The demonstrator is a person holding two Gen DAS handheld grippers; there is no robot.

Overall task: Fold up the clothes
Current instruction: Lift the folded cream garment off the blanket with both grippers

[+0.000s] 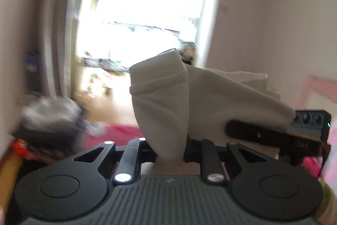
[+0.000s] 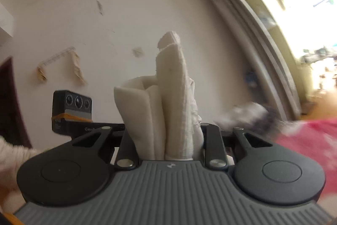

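A cream-white garment (image 1: 168,102) with a ribbed cuff hangs in the air. My left gripper (image 1: 170,151) is shut on a bunched part of it, and the cloth stretches off to the right toward the other gripper, seen as a black body (image 1: 294,132). In the right wrist view, my right gripper (image 2: 168,149) is shut on a thick folded bundle of the same garment (image 2: 168,98), which stands up between its jaws. The left gripper's camera block (image 2: 72,111) shows at the left. Both grippers are raised well above the red surface.
A red bed cover (image 1: 118,134) lies below, with a blurred heap of grey and dark clothes (image 1: 50,119) on it. A bright doorway (image 1: 139,20) is ahead, a curtain (image 2: 252,52) beside it, and a pale wall (image 2: 126,14) behind. A fuzzy sleeve (image 2: 12,153) is at the left edge.
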